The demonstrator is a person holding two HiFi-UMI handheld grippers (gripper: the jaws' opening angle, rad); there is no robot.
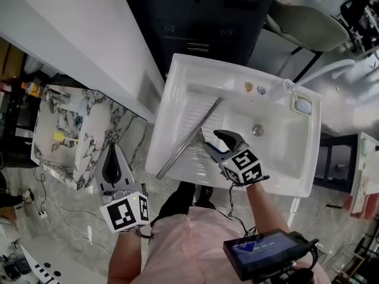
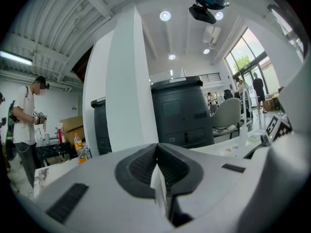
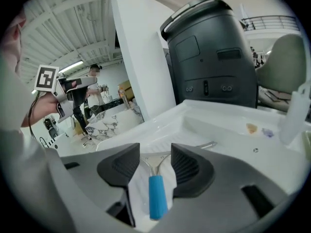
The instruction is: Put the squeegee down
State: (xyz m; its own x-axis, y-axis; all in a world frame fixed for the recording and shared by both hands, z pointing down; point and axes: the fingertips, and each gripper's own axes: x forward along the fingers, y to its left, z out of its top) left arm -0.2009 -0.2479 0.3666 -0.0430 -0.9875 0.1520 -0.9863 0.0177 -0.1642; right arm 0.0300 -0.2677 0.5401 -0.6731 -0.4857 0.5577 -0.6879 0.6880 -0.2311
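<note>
While squeegee (image 1: 189,138) lies in sink (image 1: 237,67), dark cabinet (image 1: 201,16) stands beyond.

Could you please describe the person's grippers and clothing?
The left gripper and right gripper are grey with black ribbed pads; each carries a white cube with black square markers and a thin black cable. The person wears a pale pink top.

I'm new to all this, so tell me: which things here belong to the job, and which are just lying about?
In the job: squeegee, lying in the white sink; right tongs, open over its blue handle.
Just about: left tongs, shut; marbled counter; grey chair; dark cabinet.
</note>
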